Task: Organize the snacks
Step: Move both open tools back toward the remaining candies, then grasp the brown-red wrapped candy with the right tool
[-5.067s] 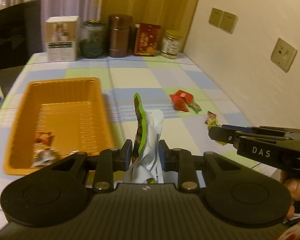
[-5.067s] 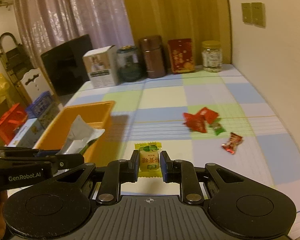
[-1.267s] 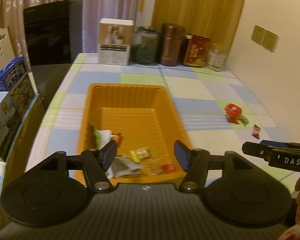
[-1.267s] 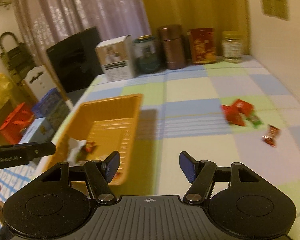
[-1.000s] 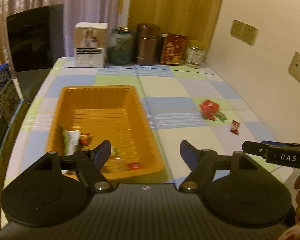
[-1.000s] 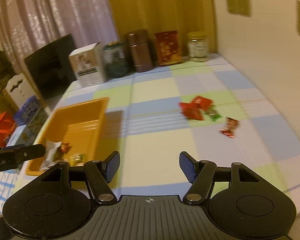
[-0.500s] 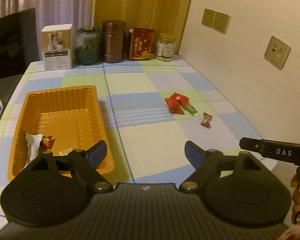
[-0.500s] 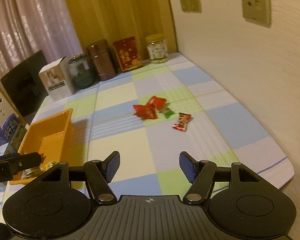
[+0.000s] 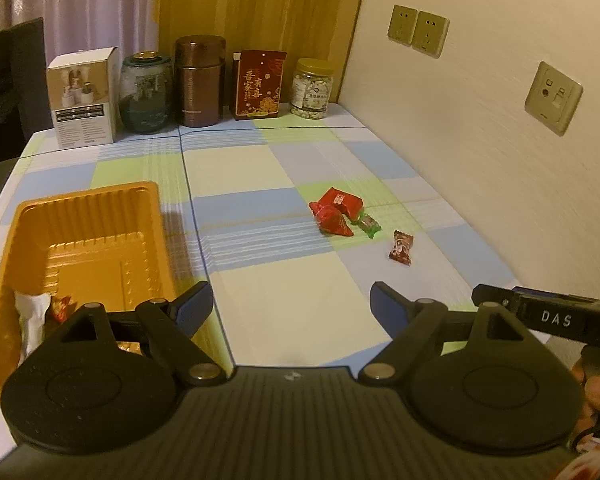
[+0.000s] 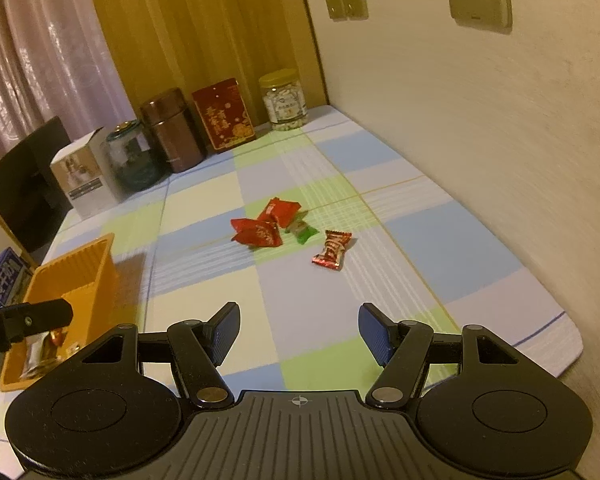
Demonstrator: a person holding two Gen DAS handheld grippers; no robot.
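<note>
So both the left gripper (image 9: 291,300) and right gripper (image 10: 299,330) are held spread wide with nothing gripped, while four wrapped snacks (image 10: 265,227) are left on the worktop (image 10: 440,248) right of the orange tray (image 9: 88,220), well apart from it.

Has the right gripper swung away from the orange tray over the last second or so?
Yes. The right gripper, jaws open, has turned rightward: the orange tray slid to the frame's left edge, and the loose candies now sit centered ahead.

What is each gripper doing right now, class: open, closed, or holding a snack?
Left gripper: open, jaws spread wide, holding nothing.
Right gripper: open, jaws spread wide, holding nothing.
</note>
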